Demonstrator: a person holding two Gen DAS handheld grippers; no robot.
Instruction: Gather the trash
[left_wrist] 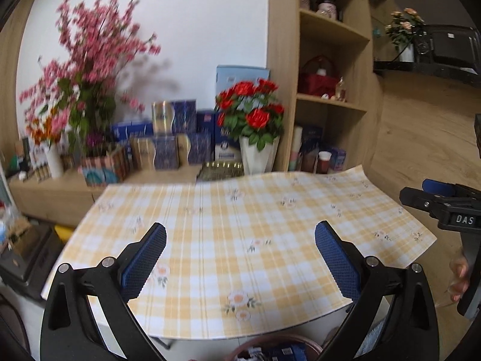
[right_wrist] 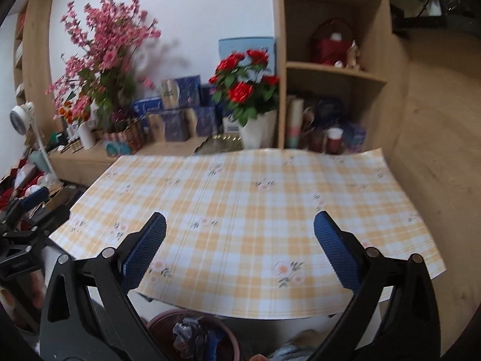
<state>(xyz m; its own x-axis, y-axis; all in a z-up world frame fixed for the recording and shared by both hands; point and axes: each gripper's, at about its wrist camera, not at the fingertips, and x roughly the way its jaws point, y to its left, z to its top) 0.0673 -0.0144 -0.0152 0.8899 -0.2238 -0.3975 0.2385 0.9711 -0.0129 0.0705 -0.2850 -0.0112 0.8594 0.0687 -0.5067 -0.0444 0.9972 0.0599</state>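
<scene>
A pinkish round bin (right_wrist: 156,325) stands on the floor below the table's near edge, with crumpled dark and blue trash (right_wrist: 189,337) inside; the left wrist view shows only its rim (left_wrist: 249,344). The table's yellow checked cloth (right_wrist: 240,195) (left_wrist: 240,210) is bare. My right gripper (right_wrist: 240,249) hangs above the near edge, jaws wide open with nothing between them. My left gripper (left_wrist: 240,255) is open and empty too. Each one shows in the other's view: the right gripper (left_wrist: 421,194) at the right edge, the left gripper (right_wrist: 42,206) at the left edge.
Behind the table, a low wooden cabinet (left_wrist: 54,192) carries a pink blossom arrangement (left_wrist: 90,60), blue boxes (left_wrist: 180,132) and a red rose pot (left_wrist: 255,114). An open shelf unit (left_wrist: 330,60) stands at the right, with wood floor (left_wrist: 421,135) beyond. Clutter lies left of the table (right_wrist: 27,180).
</scene>
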